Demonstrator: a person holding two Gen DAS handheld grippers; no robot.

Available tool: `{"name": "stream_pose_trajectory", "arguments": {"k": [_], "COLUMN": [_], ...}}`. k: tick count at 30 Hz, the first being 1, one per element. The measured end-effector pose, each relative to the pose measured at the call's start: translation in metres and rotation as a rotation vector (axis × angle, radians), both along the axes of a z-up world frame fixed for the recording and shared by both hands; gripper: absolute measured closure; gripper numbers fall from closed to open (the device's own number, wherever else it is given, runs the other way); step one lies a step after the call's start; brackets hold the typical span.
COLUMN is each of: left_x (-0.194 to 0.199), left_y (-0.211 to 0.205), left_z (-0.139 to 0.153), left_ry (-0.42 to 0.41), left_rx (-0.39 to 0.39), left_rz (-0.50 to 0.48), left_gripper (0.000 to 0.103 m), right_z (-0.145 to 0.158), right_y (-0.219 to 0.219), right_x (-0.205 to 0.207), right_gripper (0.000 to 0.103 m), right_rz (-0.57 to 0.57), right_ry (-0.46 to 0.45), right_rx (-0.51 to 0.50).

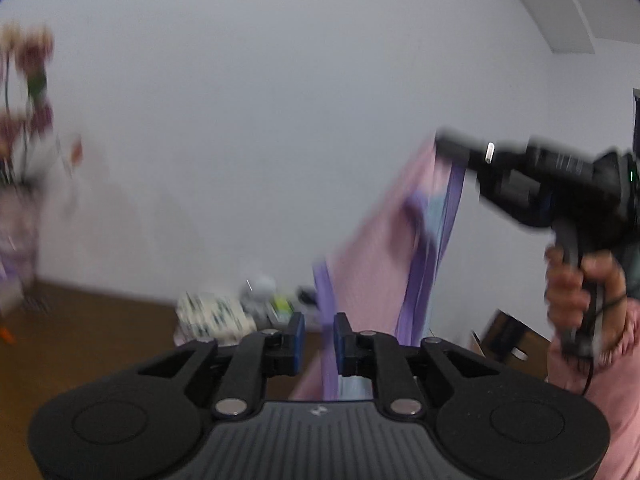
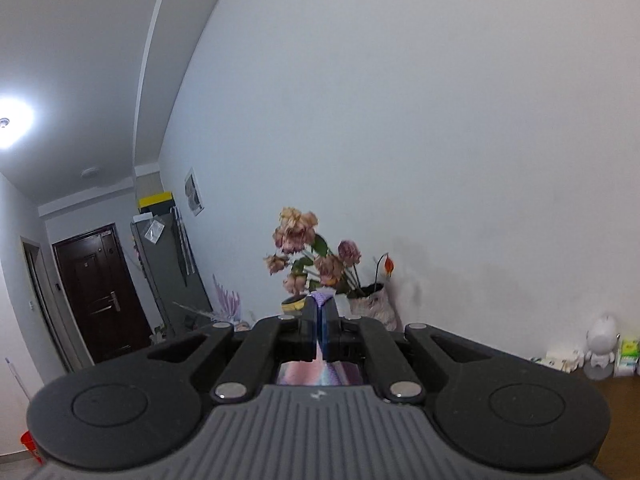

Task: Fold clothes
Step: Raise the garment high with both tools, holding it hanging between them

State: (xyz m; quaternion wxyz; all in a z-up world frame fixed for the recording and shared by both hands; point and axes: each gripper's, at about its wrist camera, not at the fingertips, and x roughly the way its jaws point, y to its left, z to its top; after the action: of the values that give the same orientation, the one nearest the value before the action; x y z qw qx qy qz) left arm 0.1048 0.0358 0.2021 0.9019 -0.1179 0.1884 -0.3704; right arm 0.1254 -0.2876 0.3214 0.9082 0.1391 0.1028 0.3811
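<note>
pink garment (image 1: 380, 248) with purple trim hangs in the air between my two claws, stretched up toward the right and blurred by motion in the left wrist view. my left claw (image 1: 319, 342) has its blue-padded fingers (image 1: 297, 336) slightly apart, with a purple edge strip of the garment running down through the gap; i cannot tell whether the pads actually grip it. my right claw (image 2: 319, 328) is pressed together on the cloth, a small tuft of purple fabric (image 2: 323, 298) poking out above its fingertips and more pink and purple cloth showing below them. in the left wrist view that same right claw sits high at the right, pinching the top corner of the garment, with my right hand (image 1: 580, 292) wrapped around its handle and a pink sleeve (image 1: 608, 360) below.

far behind the garment a brown table (image 1: 100, 328) holds a patterned cloth bundle (image 1: 212, 316) and blurred small items against the white wall (image 1: 260, 120). in the right wrist view a vase of dried roses (image 2: 308, 256) stands against the wall just past my fingertips, a dark wooden door (image 2: 100, 292) is far left, and a white robot figurine (image 2: 600, 340) sits far right.
</note>
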Motion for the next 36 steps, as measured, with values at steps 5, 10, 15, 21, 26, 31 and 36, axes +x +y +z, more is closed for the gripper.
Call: {"name": "stream_pose_trajectory", "arguments": {"k": [5, 10, 15, 21, 26, 31, 36], "left_x": [0.013, 0.031, 0.051, 0.057, 0.043, 0.024, 0.033], "left_y": [-0.005, -0.002, -0.003, -0.022, -0.023, -0.005, -0.015], "left_z": [-0.035, -0.038, -0.05, -0.075, -0.07, -0.037, -0.054], "left_ry": [0.022, -0.013, -0.016, -0.024, -0.085, -0.145, -0.09], "left_rx": [-0.066, -0.111, -0.167, -0.189, -0.19, -0.182, -0.136], "left_rz": [-0.044, -0.017, -0.039, -0.146, -0.124, -0.079, -0.087], "left_gripper": [0.068, 0.057, 0.05, 0.096, 0.103, 0.103, 0.039], "right_z": [-0.004, -0.005, -0.005, -0.01, -0.018, -0.017, -0.012], "right_y": [0.003, 0.001, -0.005, -0.012, -0.022, -0.031, -0.03], "right_x": [-0.004, -0.009, -0.02, -0.02, -0.008, -0.003, -0.016], "right_gripper": [0.102, 0.102, 0.102, 0.102, 0.102, 0.102, 0.102], "right_rz": [0.0, 0.0, 0.031, 0.042, 0.004, -0.004, 0.033], "right_ry": [-0.003, -0.006, -0.011, -0.001, 0.027, 0.033, 0.005], "right_rx": [-0.024, -0.044, -0.047, -0.046, -0.052, -0.028, -0.028]}}
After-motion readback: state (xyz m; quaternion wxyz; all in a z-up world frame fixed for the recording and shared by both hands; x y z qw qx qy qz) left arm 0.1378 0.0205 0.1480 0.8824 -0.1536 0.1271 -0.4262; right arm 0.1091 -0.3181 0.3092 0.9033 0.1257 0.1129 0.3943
